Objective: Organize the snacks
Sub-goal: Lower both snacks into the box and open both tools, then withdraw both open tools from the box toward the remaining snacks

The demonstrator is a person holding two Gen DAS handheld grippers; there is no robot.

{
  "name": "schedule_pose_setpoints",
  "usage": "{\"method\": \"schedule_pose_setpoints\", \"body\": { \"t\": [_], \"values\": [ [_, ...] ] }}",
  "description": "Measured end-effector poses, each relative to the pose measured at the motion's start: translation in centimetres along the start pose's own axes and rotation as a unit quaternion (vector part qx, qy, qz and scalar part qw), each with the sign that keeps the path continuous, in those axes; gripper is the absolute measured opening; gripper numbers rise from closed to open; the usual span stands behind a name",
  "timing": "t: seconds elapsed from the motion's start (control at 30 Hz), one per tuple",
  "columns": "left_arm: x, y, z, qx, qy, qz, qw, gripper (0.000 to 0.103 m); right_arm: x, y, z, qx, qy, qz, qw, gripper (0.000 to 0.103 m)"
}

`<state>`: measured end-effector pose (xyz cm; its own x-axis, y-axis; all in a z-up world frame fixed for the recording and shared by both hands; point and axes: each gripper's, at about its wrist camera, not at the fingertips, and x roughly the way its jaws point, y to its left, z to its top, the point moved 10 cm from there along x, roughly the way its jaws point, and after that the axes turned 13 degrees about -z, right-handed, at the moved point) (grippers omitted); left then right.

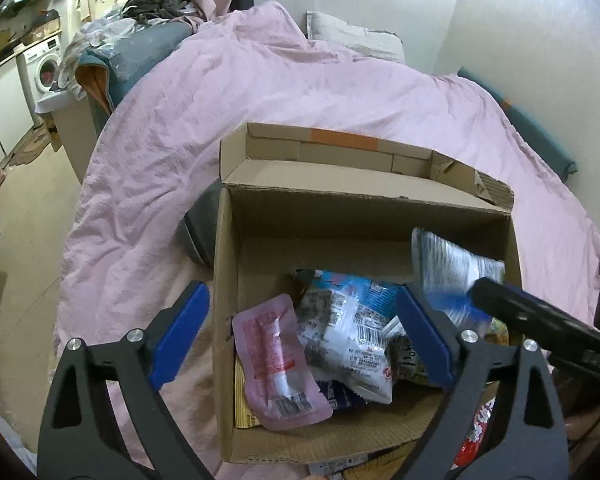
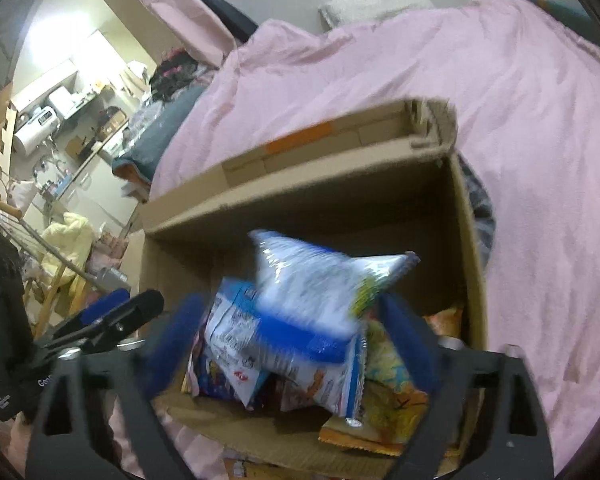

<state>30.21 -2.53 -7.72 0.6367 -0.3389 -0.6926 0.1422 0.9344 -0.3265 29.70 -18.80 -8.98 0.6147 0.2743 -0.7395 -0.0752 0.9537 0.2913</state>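
Now the white-blue snack bag (image 2: 320,292) sits mid-frame betw. the right claw (image 2: 296,344) tips, spread apart, long axis crosswise, over the cardboard box (image 2: 468,240); left claw (image 1: 300,336) released, empty, farther off.

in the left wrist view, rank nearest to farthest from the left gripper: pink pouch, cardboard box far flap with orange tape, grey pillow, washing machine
1. Pink foil pouch: between the open fingers of the left gripper, in the cardboard box.
2. Far box flap with orange tape: straight ahead.
3. Grey pillow: at the head of the pink quilt.
4. White washing machine: far left, across the room.
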Motion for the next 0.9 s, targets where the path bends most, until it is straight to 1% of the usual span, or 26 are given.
{"method": "schedule_pose_setpoints", "body": {
  "t": [0.07, 0.1, 0.2, 0.3, 0.47, 0.57, 0.67, 0.83, 0.9],
  "values": [
    [0.0, 0.1, 0.0, 0.001, 0.0, 0.003, 1.0, 0.093, 0.0, -0.3, 0.1, -0.021, -0.011, -0.032, 0.999, 0.098],
    [0.1, 0.1, 0.0, 0.001, 0.0, 0.004, 1.0, 0.093, 0.0, -0.3, 0.0, -0.029, -0.011, -0.041, 0.999, 0.098],
    [0.2, -0.1, -0.1, 0.005, 0.002, 0.001, 1.0, 0.093, 0.3, -0.3, -0.4, -0.028, 0.0, -0.04, 0.999, 0.098],
    [0.0, -0.1, -0.1, 0.007, -0.005, 0.005, 1.0, 0.093, 0.3, -0.3, -0.3, -0.032, -0.001, -0.041, 0.999, 0.098],
    [-0.6, 0.1, 0.1, 0.002, -0.015, 0.007, 0.9999, 0.093, -0.3, -0.5, 0.2, -0.026, -0.012, -0.041, 0.999, 0.098],
    [-1.1, 0.4, 0.2, 0.003, -0.025, 0.018, 0.9995, 0.093, -1.1, -0.6, 0.6, -0.024, -0.03, -0.046, 0.998, 0.098],
    [-1.4, 0.4, 0.2, 0.005, -0.025, 0.019, 0.9995, 0.093, -1.9, -0.3, 1.0, -0.029, -0.044, -0.053, 0.997, 0.098],
    [-2.3, 0.0, 0.2, 0.005, -0.031, 0.012, 0.9994, 0.093, -2.4, -0.2, 0.8, -0.038, -0.042, -0.076, 0.995, 0.098],
    [-2.7, -0.2, 0.3, 0.01, -0.033, 0.013, 0.9993, 0.093, -2.6, 0.0, 0.7, -0.035, -0.041, -0.072, 0.996, 0.098]
  ]
}}
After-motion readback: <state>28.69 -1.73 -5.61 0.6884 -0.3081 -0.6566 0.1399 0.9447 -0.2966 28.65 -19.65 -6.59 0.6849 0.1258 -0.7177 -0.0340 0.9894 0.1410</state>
